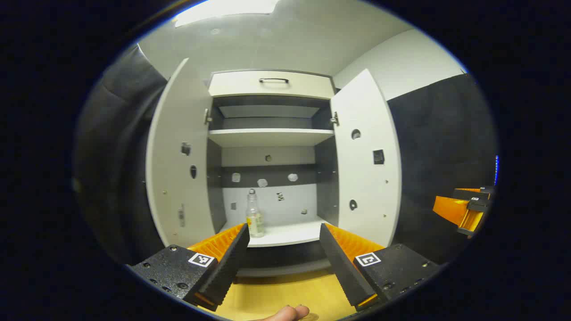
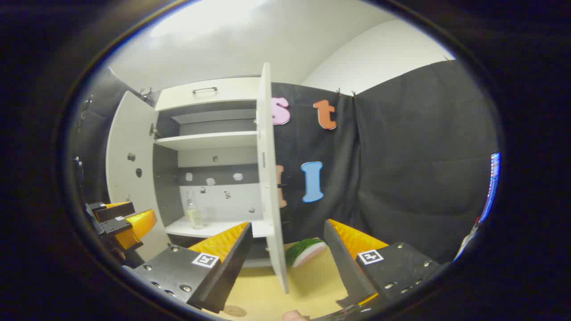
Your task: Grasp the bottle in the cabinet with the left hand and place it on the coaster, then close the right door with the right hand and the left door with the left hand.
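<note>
Bottle in the open cabinet

Clear bottle (image 1: pixel 254 216) upright on the bottom shelf (image 1: pixel 290 235), near its front-left edge; both doors (image 1: pixel 365 156) open.

- The left gripper (image 1: pixel 283 240) has two wedge-shaped fingers with ridged, saw-toothed inner faces.
- Each finger sits on a black, speckled block set with small screws and a square black-and-white marker.
- The right gripper (image 2: pixel 288 238) has the same build: ribbed wedges, black screwed blocks, square markers.

Left claw (image 1: pixel 283 249) gapes wide, level, nothing gripped — right claw (image 2: pixel 287 247) likewise, spread apart
</note>
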Available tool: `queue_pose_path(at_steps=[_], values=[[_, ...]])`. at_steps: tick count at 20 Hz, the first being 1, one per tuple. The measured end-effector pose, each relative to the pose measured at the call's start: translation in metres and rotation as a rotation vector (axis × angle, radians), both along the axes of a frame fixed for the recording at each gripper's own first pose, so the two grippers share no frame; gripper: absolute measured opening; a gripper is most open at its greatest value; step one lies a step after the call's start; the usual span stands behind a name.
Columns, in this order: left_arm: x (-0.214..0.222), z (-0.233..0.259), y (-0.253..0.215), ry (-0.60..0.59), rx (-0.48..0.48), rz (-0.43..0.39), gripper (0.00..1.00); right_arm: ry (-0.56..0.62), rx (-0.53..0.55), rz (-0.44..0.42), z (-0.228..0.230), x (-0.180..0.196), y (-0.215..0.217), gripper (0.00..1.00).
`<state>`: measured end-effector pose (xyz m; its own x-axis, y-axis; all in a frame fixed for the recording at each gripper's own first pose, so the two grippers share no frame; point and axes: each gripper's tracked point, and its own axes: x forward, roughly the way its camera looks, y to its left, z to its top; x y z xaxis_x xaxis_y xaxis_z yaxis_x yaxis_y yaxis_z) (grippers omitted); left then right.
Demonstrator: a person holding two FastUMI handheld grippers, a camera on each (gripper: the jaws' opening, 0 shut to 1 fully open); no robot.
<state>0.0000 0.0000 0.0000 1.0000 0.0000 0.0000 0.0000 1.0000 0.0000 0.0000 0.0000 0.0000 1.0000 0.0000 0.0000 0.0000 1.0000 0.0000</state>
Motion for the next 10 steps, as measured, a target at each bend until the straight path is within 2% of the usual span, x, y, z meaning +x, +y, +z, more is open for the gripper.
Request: queue_pose_path(at_steps=[1, 3, 6, 7, 8, 10], values=[[-0.007, 0.004, 0.011, -0.005, 0.010, 0.024, 0.99, 0.012, 0.014, 0.015, -0.001, -0.004, 0.006, 0.93], [-0.011, 0.003, 0.022, 0.003, 0.021, 0.053, 0.99, 0.015, 0.020, 0.026, -0.002, -0.012, 0.006, 1.00], [-0.022, -0.004, 0.030, 0.034, -0.023, 0.089, 0.99, 0.003, -0.010, 0.049, -0.003, -0.023, 0.006, 0.97], [-0.026, -0.009, 0.032, 0.052, -0.044, 0.098, 0.98, -0.007, -0.020, 0.060, -0.002, -0.028, 0.006, 0.93], [-0.029, -0.012, 0.030, 0.064, -0.064, 0.096, 0.99, -0.011, -0.021, 0.063, -0.002, -0.034, 0.004, 1.00], [-0.034, -0.014, 0.028, 0.084, -0.072, 0.102, 0.99, -0.017, -0.009, 0.065, 0.001, -0.042, -0.006, 0.97]])
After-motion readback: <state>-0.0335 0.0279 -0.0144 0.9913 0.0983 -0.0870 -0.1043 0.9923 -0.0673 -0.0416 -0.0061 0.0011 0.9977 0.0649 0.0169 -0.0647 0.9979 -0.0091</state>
